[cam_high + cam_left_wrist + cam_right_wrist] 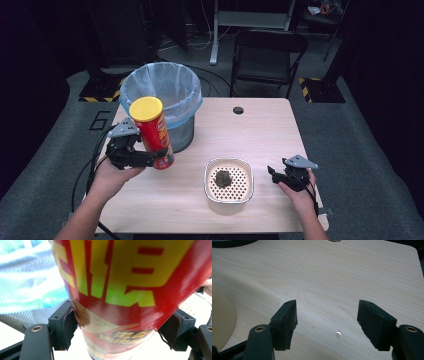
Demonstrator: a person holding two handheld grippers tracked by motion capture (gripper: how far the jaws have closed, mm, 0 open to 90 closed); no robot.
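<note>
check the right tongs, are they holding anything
No, the right tongs stand open over the bare wooden table, with nothing between the black pads.

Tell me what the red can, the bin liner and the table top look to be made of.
Red can: likely glossy printed cardboard or foil wrap, judging by the sheen on its side; its yellow lid looks like matte plastic.
Bin liner: thin translucent plastic film, wrinkled and folded over the rim.
Table top: pale wood or wood-look laminate, with visible grain and a smooth satin finish.

Perforated cream dish (229, 186) with dark clump (223, 177) at table's (260, 130) 6 o'clock; black folding chair (266, 57) beyond 12.
</note>
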